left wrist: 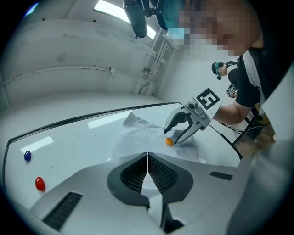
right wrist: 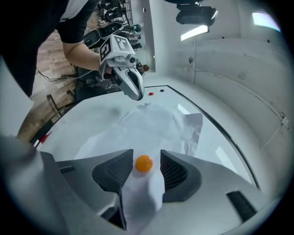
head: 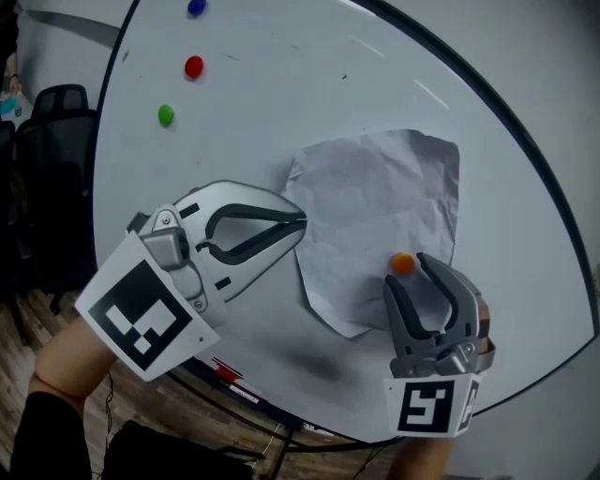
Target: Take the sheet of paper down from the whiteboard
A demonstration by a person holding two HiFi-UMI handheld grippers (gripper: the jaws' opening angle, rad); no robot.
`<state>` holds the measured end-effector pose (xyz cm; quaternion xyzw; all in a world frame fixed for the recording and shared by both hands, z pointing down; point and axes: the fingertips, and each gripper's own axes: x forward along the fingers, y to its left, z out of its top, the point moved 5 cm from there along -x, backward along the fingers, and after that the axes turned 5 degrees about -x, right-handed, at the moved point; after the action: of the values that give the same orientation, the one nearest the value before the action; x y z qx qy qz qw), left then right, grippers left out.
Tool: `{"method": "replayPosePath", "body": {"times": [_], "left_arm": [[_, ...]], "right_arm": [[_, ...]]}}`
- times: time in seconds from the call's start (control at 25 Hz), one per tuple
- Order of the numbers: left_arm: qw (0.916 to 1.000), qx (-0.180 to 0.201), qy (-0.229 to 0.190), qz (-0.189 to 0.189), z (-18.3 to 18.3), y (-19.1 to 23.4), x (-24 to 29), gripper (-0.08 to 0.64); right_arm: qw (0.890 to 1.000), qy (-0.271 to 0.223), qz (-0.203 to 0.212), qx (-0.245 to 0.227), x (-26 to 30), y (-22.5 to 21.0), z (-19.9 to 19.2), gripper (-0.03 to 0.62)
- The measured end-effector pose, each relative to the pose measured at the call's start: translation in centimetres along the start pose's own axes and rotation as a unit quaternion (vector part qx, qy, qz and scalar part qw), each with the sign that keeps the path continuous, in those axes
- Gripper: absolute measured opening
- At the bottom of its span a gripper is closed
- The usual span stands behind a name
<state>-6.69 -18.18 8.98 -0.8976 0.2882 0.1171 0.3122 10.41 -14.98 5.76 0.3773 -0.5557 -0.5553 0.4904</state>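
Note:
A crumpled white sheet of paper (head: 375, 202) lies against the whiteboard (head: 281, 75), with an orange magnet (head: 403, 263) on its lower right part. My right gripper (head: 410, 274) is open with its jaws either side of that magnet (right wrist: 144, 163), a gap showing on both sides. My left gripper (head: 300, 221) is shut, its tips at the sheet's left edge. I cannot tell whether the edge is pinched. In the left gripper view the jaws meet in front of the paper (left wrist: 138, 133), and the right gripper (left wrist: 173, 137) is beyond it.
Blue (head: 196, 7), red (head: 194, 67) and green (head: 166, 115) magnets sit on the board's upper left. A red marker (head: 228, 375) lies on the ledge under the board. A black chair (head: 56, 112) stands at the far left over a wooden floor.

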Motion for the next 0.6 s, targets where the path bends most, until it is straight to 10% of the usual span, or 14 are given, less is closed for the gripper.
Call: {"method": "replayPosePath", "body": {"times": [0.2, 0.6], "left_arm": [[0.9961, 0.066, 0.045, -0.036, 0.8, 1.7, 0.4, 0.012], [0.9963, 0.065, 0.053, -0.018, -0.3, 2.6, 0.2, 0.012]], "right_arm": [[0.997, -0.004, -0.046, 0.065, 2.4, 0.6, -0.3, 0.181], [0.997, 0.006, -0.033, 0.076, 2.6, 0.2, -0.5, 0.152]]}}
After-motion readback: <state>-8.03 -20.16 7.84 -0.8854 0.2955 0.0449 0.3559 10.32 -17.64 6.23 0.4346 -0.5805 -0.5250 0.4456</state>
